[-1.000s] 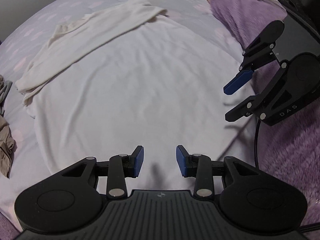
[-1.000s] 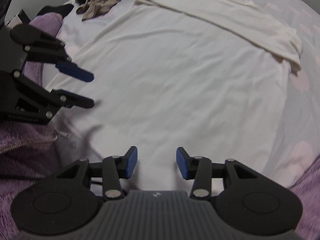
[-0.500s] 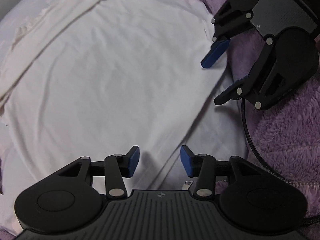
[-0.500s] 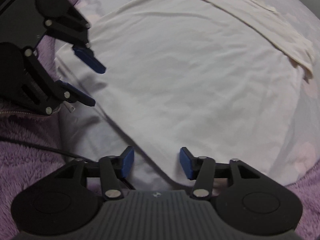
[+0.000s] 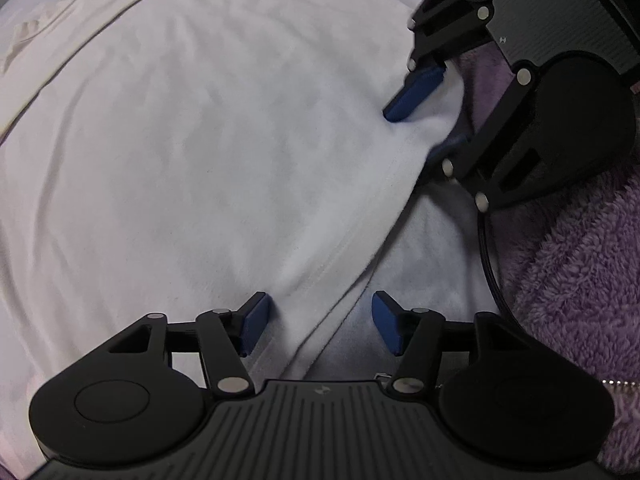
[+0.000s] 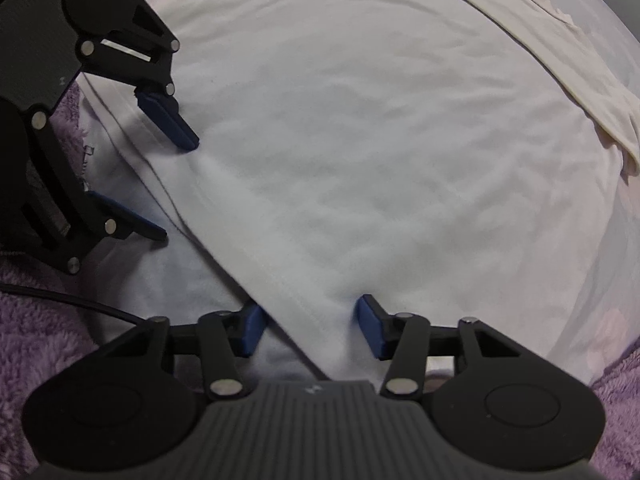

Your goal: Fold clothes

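A white shirt [image 5: 200, 140] [image 6: 380, 140] lies spread flat on the bed, one cream sleeve [image 5: 60, 20] [image 6: 560, 40] folded across its far side. My left gripper [image 5: 318, 320] [image 6: 160, 176] points down at the shirt's near hem. Its jaws are opening, and the hem runs between the blue pads untouched. My right gripper [image 6: 311, 330] [image 5: 434, 128] stands over the same hem further along. Its jaws are closing, with the cloth starting to bunch between the pads but a wide gap left.
A pale lilac sheet [image 5: 432, 248] [image 6: 176, 280] shows beside the hem. A purple fleece blanket [image 5: 580, 280] [image 6: 40, 340] lies along the near side, with a black cable [image 5: 490, 264] across it.
Both grippers have come down close to the shirt's near hem, which now lies between each pair of pads. The left jaws have widened. The right jaws widened, then narrowed.
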Demonstrator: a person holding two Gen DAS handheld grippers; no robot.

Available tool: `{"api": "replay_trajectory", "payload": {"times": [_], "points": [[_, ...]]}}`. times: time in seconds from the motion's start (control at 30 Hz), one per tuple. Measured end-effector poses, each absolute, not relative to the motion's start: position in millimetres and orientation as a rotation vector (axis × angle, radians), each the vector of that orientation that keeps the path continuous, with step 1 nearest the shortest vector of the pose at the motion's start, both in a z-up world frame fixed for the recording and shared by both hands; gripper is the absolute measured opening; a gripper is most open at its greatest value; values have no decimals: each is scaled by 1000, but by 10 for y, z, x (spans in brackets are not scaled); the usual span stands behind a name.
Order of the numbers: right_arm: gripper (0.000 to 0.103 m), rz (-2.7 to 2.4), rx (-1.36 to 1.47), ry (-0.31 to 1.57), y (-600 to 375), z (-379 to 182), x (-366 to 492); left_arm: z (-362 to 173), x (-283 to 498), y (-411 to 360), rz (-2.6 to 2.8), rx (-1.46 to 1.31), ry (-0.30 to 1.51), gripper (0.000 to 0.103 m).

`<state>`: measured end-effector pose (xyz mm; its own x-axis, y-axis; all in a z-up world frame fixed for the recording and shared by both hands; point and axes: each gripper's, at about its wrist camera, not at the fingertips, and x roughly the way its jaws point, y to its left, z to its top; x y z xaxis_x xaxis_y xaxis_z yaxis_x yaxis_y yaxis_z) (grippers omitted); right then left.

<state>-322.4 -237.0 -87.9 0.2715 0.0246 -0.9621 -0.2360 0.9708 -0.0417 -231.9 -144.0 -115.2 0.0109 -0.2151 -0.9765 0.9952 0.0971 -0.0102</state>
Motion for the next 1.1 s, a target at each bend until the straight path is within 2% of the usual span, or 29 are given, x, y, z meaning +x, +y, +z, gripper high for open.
{"api": "replay_trajectory", "payload": {"times": [0.07, 0.1, 0.17, 0.23, 0.3, 0.43, 0.8, 0.83, 0.87, 0.93, 1.1], "points": [[23, 155, -176, 1273, -2411, -853, -3235, -1143, -2318, -1433, -1209, 974, 1074, 42], [19, 143, -166, 1265, -2435, -838, -3244, -1138, -2318, -1431, -1198, 973, 1063, 36], [13, 132, -141, 1248, -2478, -798, -3266, -1127, -2323, -1431, -1177, 976, 1036, 27], [9, 122, -125, 1225, -2508, -751, -3288, -1109, -2328, -1429, -1154, 978, 1004, 12], [8, 109, -112, 1200, -2541, -697, -3304, -1078, -2313, -1425, -1126, 967, 973, 8], [8, 101, -95, 1175, -2623, -627, -3253, -1006, -2216, -1434, -1087, 942, 922, 8], [8, -37, -282, 1050, -2788, -482, -2759, -861, -1514, -1851, -948, 828, 755, 8], [9, -57, -282, 1046, -2846, -504, -2699, -868, -1429, -1854, -938, 806, 763, 12], [14, -81, -280, 1044, -2904, -535, -2646, -864, -1385, -1832, -928, 790, 773, 14], [27, -132, -272, 1042, -3020, -603, -2552, -883, -1269, -1769, -912, 755, 793, 28], [34, -212, -122, 1063, -3458, -723, -2560, -836, -1117, -1409, -905, 590, 881, 41]]}}
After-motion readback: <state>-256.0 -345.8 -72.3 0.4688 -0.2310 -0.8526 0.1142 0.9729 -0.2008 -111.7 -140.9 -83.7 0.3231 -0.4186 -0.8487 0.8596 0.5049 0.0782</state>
